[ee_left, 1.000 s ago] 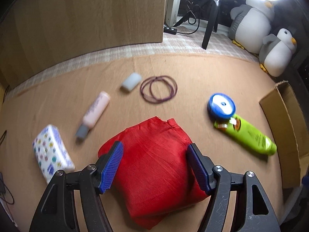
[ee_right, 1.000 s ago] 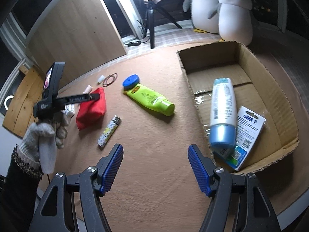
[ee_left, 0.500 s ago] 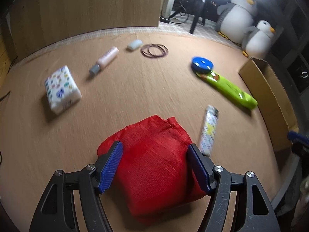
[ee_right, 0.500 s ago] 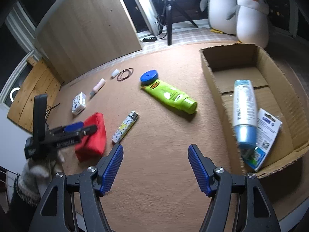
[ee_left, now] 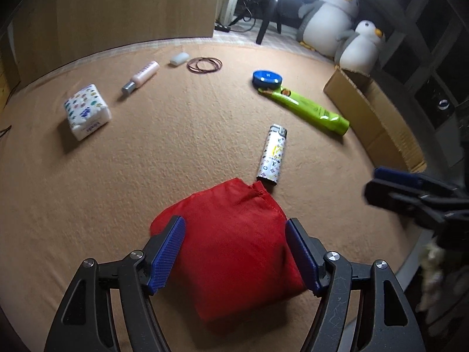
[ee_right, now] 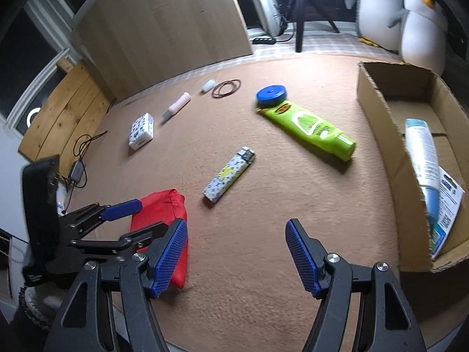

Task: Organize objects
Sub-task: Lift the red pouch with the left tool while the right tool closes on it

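- One cardboard box (ee_right: 410,152) at the right end of the tan mat, open-topped – inside lie a white-and-blue bottle (ee_right: 422,152) and a printed card pack (ee_right: 448,205) partly under it.
- Red cloth pouch (ee_left: 234,240) sits between the left gripper's (ee_left: 234,252) blue pads, which press on both its sides – gripped, held over the near edge of the mat.
- Patterned lighter (ee_left: 272,155) just beyond the pouch; green tube (ee_left: 307,108) further right, its crimped end touching a blue round tin (ee_left: 266,77).
- Far side of mat: tissue pack (ee_left: 86,111), pink tube (ee_left: 140,76), small white cap (ee_left: 179,58), hair ties (ee_left: 204,65).
- Tan mat (ee_right: 263,220) covers the surface; wooden panel (ee_right: 164,20), tripod leg and two plush penguins (ee_right: 410,14) behind.
- Right gripper (ee_right: 237,255) tilted down over bare mat, jaws apart, nothing between them.
- Gloved hand (ee_right: 32,302) carries the left tool at lower left of the right view.
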Demonstrator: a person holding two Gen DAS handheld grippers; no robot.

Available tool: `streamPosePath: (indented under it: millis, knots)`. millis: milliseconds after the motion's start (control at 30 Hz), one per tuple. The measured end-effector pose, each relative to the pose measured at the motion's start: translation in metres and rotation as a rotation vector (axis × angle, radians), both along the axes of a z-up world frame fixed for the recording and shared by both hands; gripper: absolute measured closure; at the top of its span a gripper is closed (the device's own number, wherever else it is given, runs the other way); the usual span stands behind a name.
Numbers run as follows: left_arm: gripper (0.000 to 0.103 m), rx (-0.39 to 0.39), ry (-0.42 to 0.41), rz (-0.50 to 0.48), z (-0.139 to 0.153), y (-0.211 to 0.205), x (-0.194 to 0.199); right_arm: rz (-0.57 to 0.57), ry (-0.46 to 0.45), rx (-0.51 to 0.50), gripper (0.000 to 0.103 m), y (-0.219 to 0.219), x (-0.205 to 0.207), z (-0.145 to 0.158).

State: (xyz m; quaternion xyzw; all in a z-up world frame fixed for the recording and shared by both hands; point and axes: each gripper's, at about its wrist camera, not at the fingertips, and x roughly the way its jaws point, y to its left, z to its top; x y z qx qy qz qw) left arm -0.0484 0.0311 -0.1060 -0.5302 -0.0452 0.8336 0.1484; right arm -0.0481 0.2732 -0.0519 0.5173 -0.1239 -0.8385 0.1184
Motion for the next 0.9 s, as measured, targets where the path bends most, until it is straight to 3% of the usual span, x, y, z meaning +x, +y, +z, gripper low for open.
streamPosePath:
  millis: [200, 367, 900]
  knots:
    - [0.022, 0.016, 0.005, 0.026, 0.011, -0.027, 0.019, 0.050, -0.027, -0.049, 0.030, -0.015, -0.007, -0.009]
    - [0.021, 0.086, -0.058, 0.056, 0.001, -0.044, 0.029, 0.082, -0.083, -0.101, 0.028, -0.027, -0.016, -0.021]
    - [0.021, 0.179, -0.149, 0.024, -0.029, -0.029, 0.032, 0.226, -0.200, -0.135, 0.028, -0.082, -0.033, -0.048]
